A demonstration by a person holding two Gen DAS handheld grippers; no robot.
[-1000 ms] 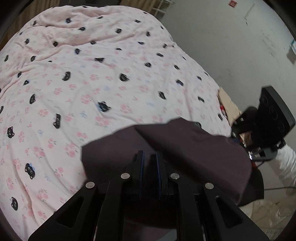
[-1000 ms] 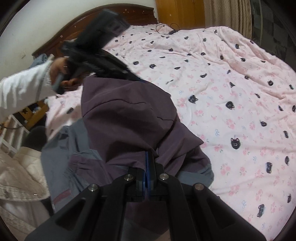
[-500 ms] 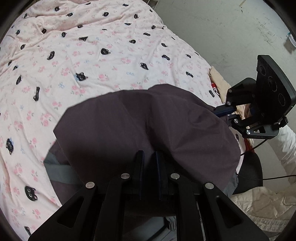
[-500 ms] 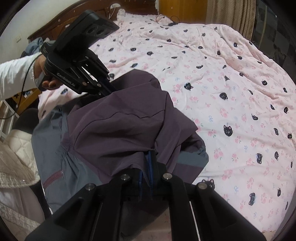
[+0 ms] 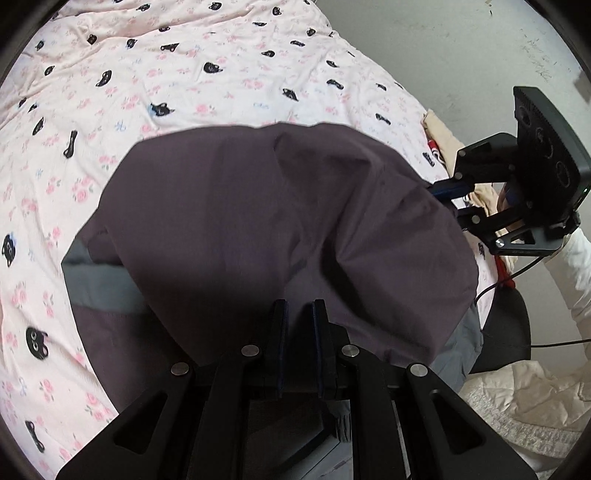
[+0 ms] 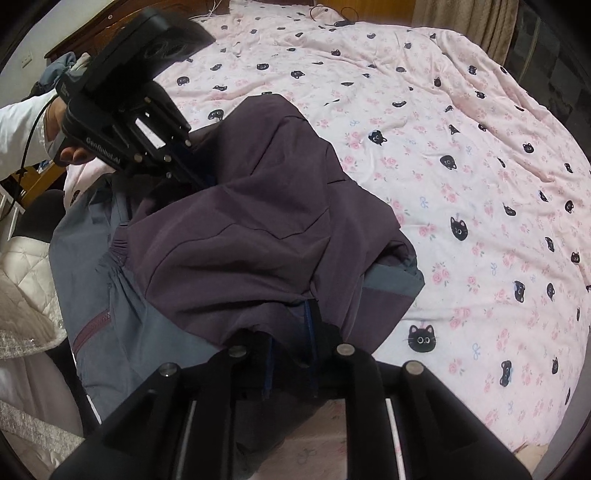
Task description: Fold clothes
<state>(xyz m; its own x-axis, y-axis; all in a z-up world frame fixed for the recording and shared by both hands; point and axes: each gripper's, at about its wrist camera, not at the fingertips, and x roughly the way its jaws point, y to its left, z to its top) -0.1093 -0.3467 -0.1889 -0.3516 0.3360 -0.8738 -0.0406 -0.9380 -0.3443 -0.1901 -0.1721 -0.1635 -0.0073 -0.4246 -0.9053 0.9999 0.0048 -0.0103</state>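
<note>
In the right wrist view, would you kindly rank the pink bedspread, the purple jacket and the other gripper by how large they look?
1. Pink bedspread
2. Purple jacket
3. Left gripper; nearness may skew this.

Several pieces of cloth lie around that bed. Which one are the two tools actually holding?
The dark purple jacket with grey panels, lifted between both sets of jaws; the pink cat-print quilt and the cream quilted fabric lie untouched.

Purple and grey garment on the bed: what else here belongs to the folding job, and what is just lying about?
Part of the job:
- purple and grey garment
- left gripper, gripping its fabric
- right gripper, gripping its fabric
- pink cat-print bedspread, the folding surface

Lying about:
- cream quilted fabric beside the bed
- dark cable near the headboard
</note>
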